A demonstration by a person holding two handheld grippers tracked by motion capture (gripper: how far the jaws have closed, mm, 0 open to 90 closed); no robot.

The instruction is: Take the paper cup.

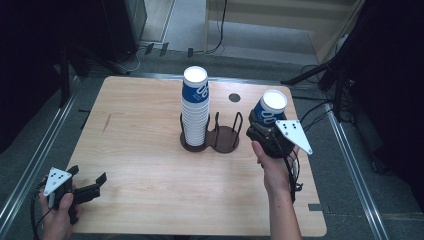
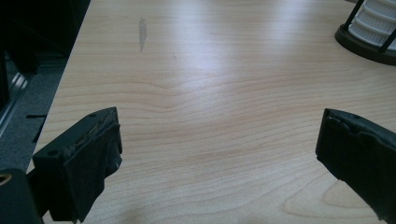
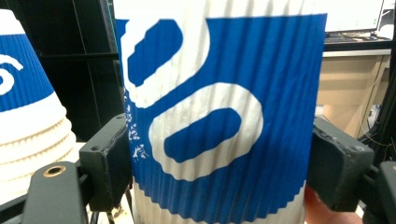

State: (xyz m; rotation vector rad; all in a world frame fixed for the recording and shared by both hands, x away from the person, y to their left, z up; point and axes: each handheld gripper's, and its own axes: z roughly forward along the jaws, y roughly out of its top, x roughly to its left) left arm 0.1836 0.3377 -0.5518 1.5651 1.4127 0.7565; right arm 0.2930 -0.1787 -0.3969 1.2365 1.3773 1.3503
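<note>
Light wood table [image 1: 135, 150] on grey carpet, dark room behind. My right tongs [image 1: 265, 131] are clamped on one paper cup [image 1: 270, 111], blue and white with a looping white mark, no readable words; in the right gripper view the cup [image 3: 219, 116] sits between both pads, ribbed wall pressed. It's held above the table's right side, just right of the dark two-ring cup holder [image 1: 222, 137]. One tall stack of matching cups [image 1: 195, 107] stands in the holder's left ring; right ring bare. My left tongs [image 1: 85, 187] rest apart near the table's front left corner, nothing between them.
</note>
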